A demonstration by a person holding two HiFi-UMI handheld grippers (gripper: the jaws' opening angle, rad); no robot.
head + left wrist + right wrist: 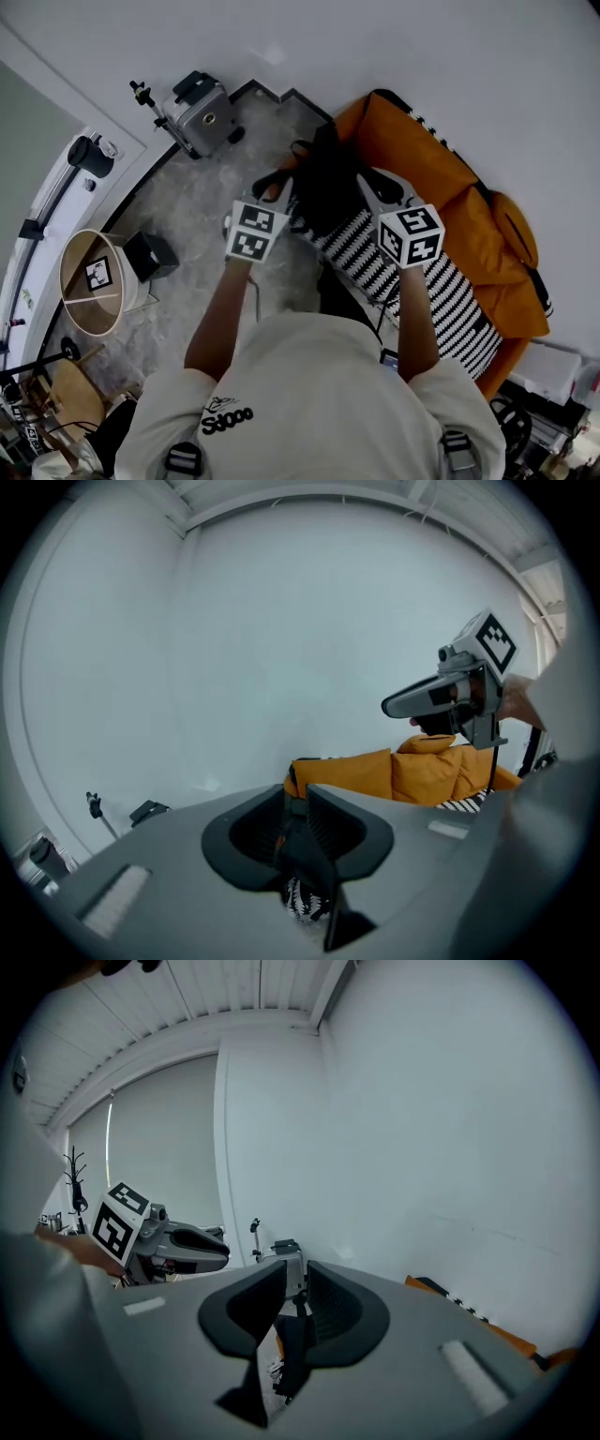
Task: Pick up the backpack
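Note:
The black backpack [325, 178] rests on the near end of an orange sofa [427, 155], partly on a black-and-white striped blanket [441, 300]. My left gripper [281, 194] is at the backpack's left side and my right gripper [375, 187] at its right side. In the left gripper view the left gripper [295, 803] has its jaws apart, with black backpack fabric [309, 855] in the gap. The right gripper [295, 1279] shows the same in its own view: jaws a little apart, with a dark strap [295, 1349] low in the gap. No pad visibly presses on it.
A silver hard case [202, 114] with a small stand beside it sits on the stone floor by the white wall. A round wicker basket [94, 281] and a black box [150, 255] stand to my left. More gear lies at the lower right.

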